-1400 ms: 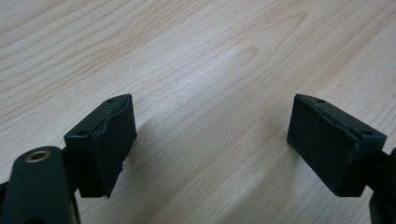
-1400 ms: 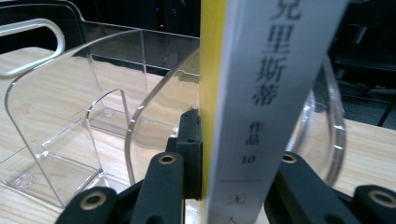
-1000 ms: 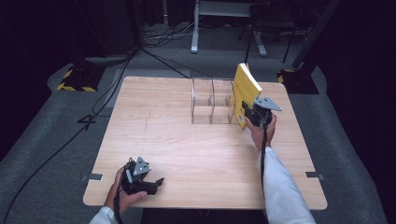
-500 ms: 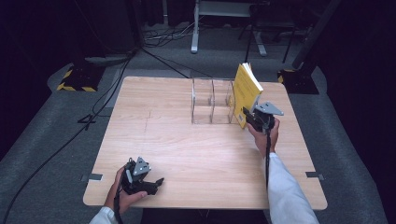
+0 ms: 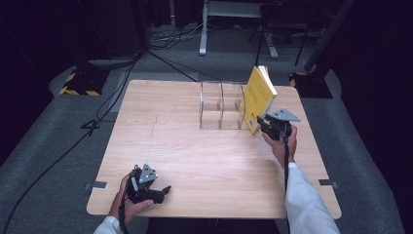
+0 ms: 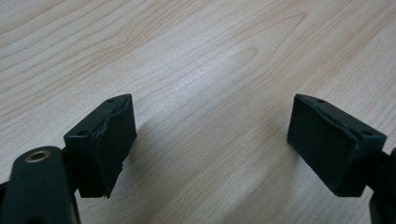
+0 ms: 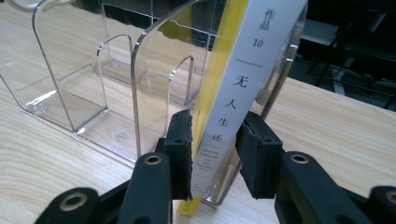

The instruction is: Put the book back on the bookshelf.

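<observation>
The book (image 7: 233,88) stands tilted in the rack's (image 5: 221,109) right slot, spine between the right gripper's (image 7: 214,154) fingers, which have just eased apart; the far-off left gripper (image 6: 210,149) rests spread.

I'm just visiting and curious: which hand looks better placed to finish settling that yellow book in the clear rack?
The right. The right gripper already has its jaws either side of the yellow book, tilted in the clear rack. The left gripper sits open near the table's front edge, far off.

We see a yellow book (image 5: 257,97) with a white spine standing tilted in the clear rack's (image 5: 220,108) right slot, far right.
</observation>
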Tool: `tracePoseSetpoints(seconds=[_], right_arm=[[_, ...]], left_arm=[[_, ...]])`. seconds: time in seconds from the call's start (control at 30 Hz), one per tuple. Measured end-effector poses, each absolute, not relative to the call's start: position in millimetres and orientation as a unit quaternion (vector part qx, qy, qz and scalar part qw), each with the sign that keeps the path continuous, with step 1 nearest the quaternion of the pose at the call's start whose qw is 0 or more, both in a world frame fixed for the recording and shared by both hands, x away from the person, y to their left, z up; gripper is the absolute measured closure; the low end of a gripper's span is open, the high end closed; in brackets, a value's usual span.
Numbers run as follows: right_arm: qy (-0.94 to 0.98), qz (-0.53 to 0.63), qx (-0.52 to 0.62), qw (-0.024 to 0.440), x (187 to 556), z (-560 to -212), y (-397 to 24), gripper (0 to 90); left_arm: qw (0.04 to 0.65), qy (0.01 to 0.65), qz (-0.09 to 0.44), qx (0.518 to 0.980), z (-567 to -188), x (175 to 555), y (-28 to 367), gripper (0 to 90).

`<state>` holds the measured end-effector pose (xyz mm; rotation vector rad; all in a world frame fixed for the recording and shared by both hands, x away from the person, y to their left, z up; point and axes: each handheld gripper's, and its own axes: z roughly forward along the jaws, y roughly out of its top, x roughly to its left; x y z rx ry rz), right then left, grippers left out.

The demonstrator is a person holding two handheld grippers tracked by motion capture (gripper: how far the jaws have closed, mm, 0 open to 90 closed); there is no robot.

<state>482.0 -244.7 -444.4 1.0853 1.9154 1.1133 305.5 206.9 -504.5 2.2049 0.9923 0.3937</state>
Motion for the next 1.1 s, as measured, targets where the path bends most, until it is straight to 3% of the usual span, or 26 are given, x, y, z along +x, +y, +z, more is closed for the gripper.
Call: tracePoseSetpoints(seconds=[0.47,0.73,1.1], right_arm=[[0.758,0.408,0.398,0.317,471.5,-436.8,-256.3,63.9],[0.779,0.408,0.38,0.286,460.2,-429.0,-261.2,60.2],[0.816,0.388,0.344,0.254,444.8,-425.1,-262.2,48.6]], left_arm=[[0.339,0.381,0.151,0.847,-504.6,305.5,206.9,16.0],[0.339,0.381,0.151,0.847,-504.5,305.5,206.9,16.0],[0.34,0.381,0.15,0.847,-504.6,305.7,206.9,15.9]])
